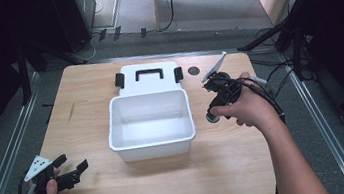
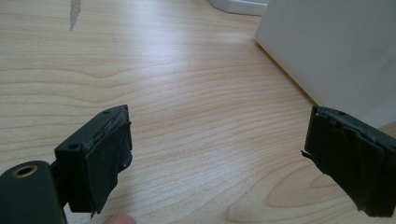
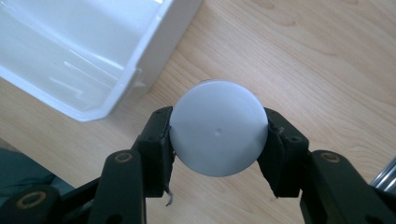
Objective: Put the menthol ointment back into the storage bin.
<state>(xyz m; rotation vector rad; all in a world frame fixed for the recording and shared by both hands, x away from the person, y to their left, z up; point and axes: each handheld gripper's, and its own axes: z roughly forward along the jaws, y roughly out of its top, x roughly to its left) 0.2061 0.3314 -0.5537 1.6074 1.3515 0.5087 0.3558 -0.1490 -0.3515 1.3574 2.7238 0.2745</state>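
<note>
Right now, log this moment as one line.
right gripper: shut on white round lid | left gripper: open, empty | white bin: open | table

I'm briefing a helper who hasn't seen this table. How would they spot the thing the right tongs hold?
Start at the open white bin in the middle of the wooden table. Just right of it, the right tongs clamp a pale round disc, smooth and flat-faced, unlike the boxy bin and the black-handled white lid behind it.

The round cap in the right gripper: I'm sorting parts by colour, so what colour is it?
White, plain; the round cap shows best in the right gripper view, clamped by the right gripper.
</note>
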